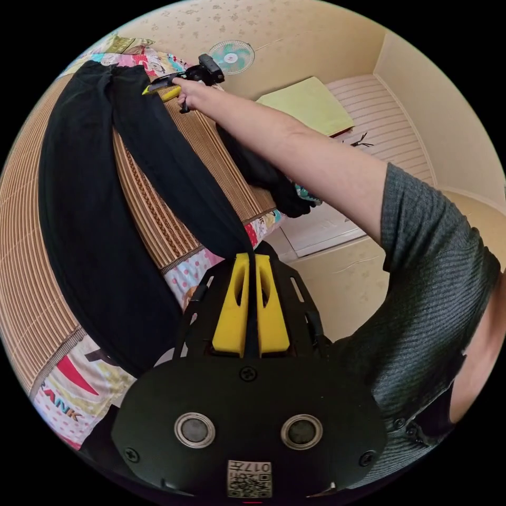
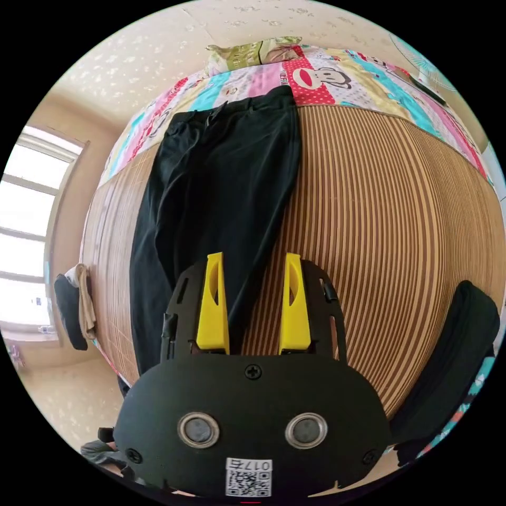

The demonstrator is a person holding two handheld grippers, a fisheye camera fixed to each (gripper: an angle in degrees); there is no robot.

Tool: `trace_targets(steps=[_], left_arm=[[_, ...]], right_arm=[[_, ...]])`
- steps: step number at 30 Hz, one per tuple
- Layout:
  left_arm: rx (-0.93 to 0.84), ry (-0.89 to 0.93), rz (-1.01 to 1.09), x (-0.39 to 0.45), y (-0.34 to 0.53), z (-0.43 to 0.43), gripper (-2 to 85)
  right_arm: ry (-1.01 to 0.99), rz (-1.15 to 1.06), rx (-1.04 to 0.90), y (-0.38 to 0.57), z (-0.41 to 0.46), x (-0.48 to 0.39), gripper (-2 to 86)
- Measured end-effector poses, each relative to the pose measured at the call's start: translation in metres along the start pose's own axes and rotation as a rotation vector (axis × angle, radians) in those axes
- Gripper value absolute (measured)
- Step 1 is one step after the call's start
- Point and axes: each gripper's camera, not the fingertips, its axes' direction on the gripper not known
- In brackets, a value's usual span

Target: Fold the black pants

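Left gripper (image 1: pixel 252 261) clamped on black pants (image 1: pixel 100 221) hem, right gripper (image 2: pixel 252 261) spread open over the leg; keep hem taut, carry it toward the waistband.

Looked like a home bedroom: bed (image 2: pixel 421 211) with a woven bamboo mat (image 2: pixel 379 221) over a cartoon-print patchwork sheet (image 2: pixel 337 74), pillow (image 2: pixel 253 52) at frame top, patterned wallpaper (image 1: pixel 295 26), standing fan (image 1: pixel 232 55) upper centre of the left gripper view, bright window (image 2: pixel 26 232) at the right gripper view's left edge
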Motion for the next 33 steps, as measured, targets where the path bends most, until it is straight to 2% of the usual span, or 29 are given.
trace_targets(steps=[3, 5, 7, 9, 11, 14, 17, 19, 20, 22, 25, 28, 33], left_arm=[[0.028, 0.069, -0.038, -0.013, 0.009, -0.008, -0.9], [0.052, 0.136, -0.059, -0.024, 0.02, -0.012, -0.9], [0.037, 0.19, -0.085, -0.034, 0.027, -0.01, -0.9], [0.033, 0.248, -0.113, -0.043, 0.036, -0.007, -1.0], [0.008, 0.282, -0.138, -0.051, 0.046, -0.002, -0.9], [-0.045, 0.202, -0.194, -0.059, 0.06, 0.001, -0.9], [-0.055, 0.125, -0.245, -0.07, 0.074, -0.006, -0.9], [-0.049, 0.118, -0.27, -0.077, 0.082, -0.013, -0.8], [-0.047, 0.119, -0.285, -0.081, 0.087, -0.017, -0.8], [-0.05, 0.117, -0.302, -0.087, 0.095, -0.021, -0.5], [-0.064, 0.115, -0.314, -0.094, 0.104, -0.024, 0.8], [-0.015, 0.112, -0.318, -0.097, 0.107, -0.029, 4.5], [0.067, 0.039, -0.272, -0.092, 0.086, -0.033, 9.6]], right_arm=[[0.078, -0.035, 0.101, -0.014, -0.011, -0.042, 5.0], [0.209, -0.128, 0.186, -0.016, -0.025, -0.091, 3.2], [0.585, -0.362, 0.328, -0.005, -0.032, -0.189, 2.5], [0.821, -0.569, 0.4, 0.01, -0.019, -0.261, 2.3], [0.838, -0.727, 0.415, 0.025, -0.005, -0.316, 2.2], [0.705, -0.768, 0.337, 0.028, 0.015, -0.366, 2.4], [0.51, -0.666, 0.261, 0.013, 0.032, -0.366, 2.9], [0.203, -0.563, 0.223, 0.002, 0.03, -0.337, 3.9], [0.11, -0.538, 0.217, 0.001, 0.027, -0.326, 4.3], [-0.241, -0.421, 0.221, 0.008, 0.007, -0.273, 6.1], [-0.588, -0.41, 0.245, 0.06, -0.02, -0.199, 7.6], [-0.715, -0.452, 0.2, 0.146, -0.03, -0.131, 7.5], [-0.691, -0.409, 0.069, 0.292, -0.027, -0.043, 8.7]])
